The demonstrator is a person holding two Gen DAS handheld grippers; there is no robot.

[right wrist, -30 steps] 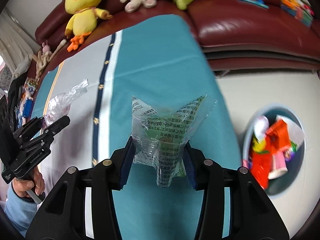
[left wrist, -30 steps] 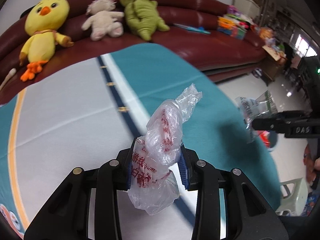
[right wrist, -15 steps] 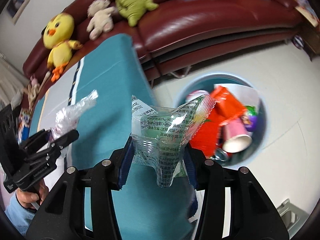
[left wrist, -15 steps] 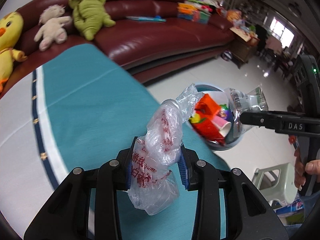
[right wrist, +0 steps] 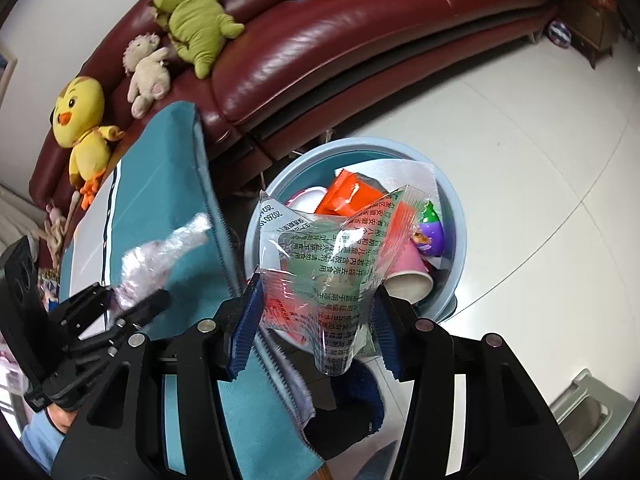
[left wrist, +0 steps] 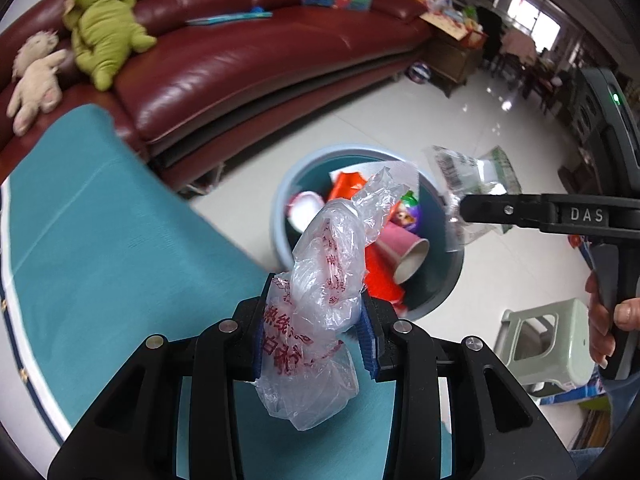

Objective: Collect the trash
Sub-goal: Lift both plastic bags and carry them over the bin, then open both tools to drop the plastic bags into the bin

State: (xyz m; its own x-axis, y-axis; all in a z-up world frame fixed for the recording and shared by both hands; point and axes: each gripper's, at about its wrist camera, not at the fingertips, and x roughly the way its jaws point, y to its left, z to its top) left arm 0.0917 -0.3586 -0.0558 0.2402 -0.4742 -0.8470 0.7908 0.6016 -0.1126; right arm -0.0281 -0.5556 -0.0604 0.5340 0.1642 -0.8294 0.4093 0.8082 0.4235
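Trash held over blue bin (right wrist: 448,184).
Left gripper (left wrist: 314,334) clamping crumpled plastic bag (left wrist: 320,300); right gripper (right wrist: 314,322) fingers just widened, printed clear wrapper (right wrist: 332,256) loose between.

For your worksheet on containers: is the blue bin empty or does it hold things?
It holds things: the bin contains a pink cup, an orange wrapper and other trash.

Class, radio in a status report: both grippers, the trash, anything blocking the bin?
Left gripper shut on crumpled plastic bag. Right gripper jaws just opening, clear printed wrapper between them. Both above blue bin; nothing blocking.
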